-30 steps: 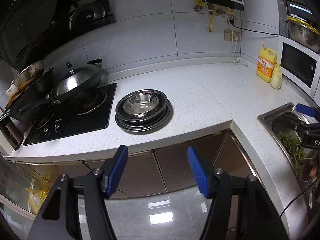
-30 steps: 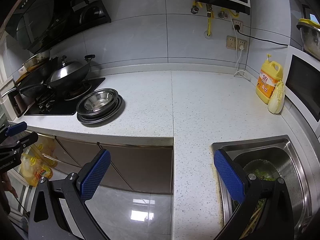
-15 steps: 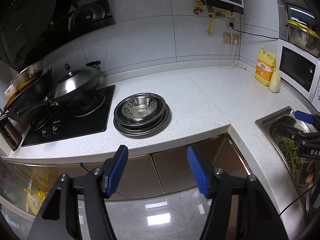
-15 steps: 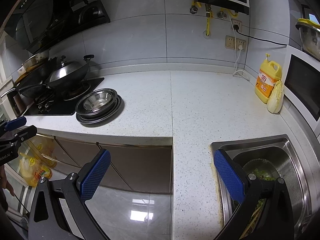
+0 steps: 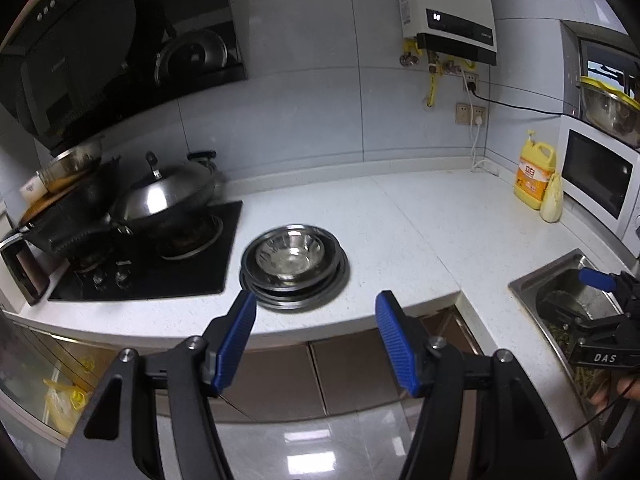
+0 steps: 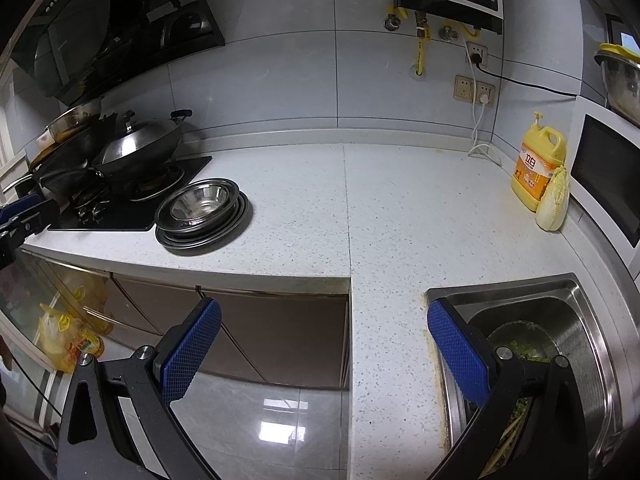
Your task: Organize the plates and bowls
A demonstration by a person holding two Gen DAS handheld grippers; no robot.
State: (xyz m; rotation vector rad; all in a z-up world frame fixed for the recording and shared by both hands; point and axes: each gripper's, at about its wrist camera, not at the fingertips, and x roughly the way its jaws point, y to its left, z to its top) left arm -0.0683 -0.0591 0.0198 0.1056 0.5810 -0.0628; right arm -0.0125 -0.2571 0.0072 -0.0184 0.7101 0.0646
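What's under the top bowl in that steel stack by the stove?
Under the bowl sit wider steel plates, only their rims showing as rings. How many, and whether another bowl is nested between, cannot be told: the bowl covers their centres. The stack rests on the counter.

Grey tiled wall [image 6: 280, 80], white speckled countertop [image 6: 400, 208], brown cabinets [image 6: 272, 332], glossy floor [image 6: 280, 432]

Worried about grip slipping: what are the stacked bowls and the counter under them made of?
The bowls look like polished stainless steel: silvery, with mirror-like reflections, so probably slick. The counter looks like white speckled stone or composite, smooth with a low sheen; which one, I cannot tell.
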